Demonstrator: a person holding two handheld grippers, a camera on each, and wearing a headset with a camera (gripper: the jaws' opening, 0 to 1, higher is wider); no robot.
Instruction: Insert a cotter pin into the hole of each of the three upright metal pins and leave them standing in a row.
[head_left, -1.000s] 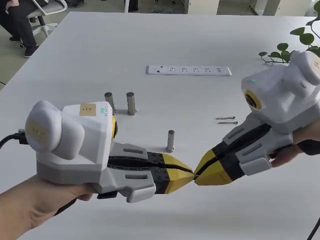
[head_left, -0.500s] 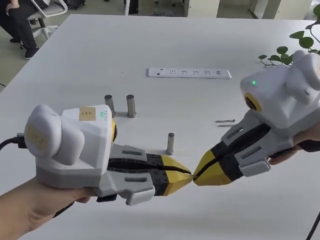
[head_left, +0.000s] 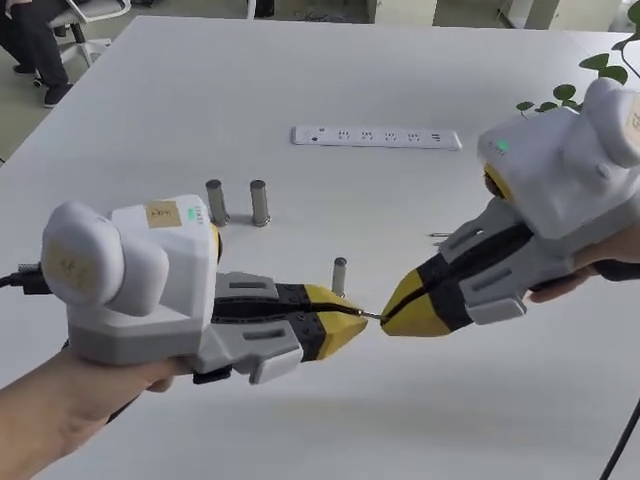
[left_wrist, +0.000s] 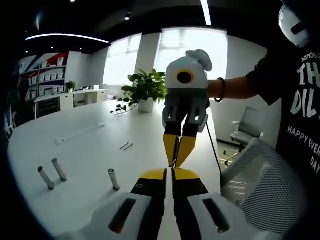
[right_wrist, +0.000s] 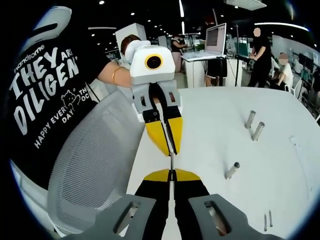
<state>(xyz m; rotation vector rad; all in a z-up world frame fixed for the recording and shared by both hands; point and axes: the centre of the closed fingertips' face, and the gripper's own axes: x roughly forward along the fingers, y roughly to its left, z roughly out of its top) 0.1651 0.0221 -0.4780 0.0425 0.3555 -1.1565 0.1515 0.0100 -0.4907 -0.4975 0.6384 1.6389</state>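
My left gripper (head_left: 358, 318) and right gripper (head_left: 386, 321) meet tip to tip above the white table (head_left: 150, 110), both shut. A thin cotter pin (head_left: 371, 314) bridges the small gap between the tips, one end in each. In the right gripper view the cotter pin (right_wrist: 171, 162) runs from my right gripper (right_wrist: 171, 173) to the left gripper (right_wrist: 169, 151). Three metal pins stand upright: two side by side (head_left: 214, 201) (head_left: 259, 202) and one apart (head_left: 339, 276), just behind the tips. Two loose cotter pins (left_wrist: 126, 146) lie on the table.
A white power strip (head_left: 376, 137) lies across the far middle of the table. A potted plant (head_left: 580, 90) stands at the right edge. A mesh office chair (right_wrist: 95, 160) sits at the near side by the person's body. People sit or stand beyond the table.
The two gripper tips, pressed together before, have drawn slightly apart, and the cotter pin now shows between them. Both grippers have risen a little in the picture.
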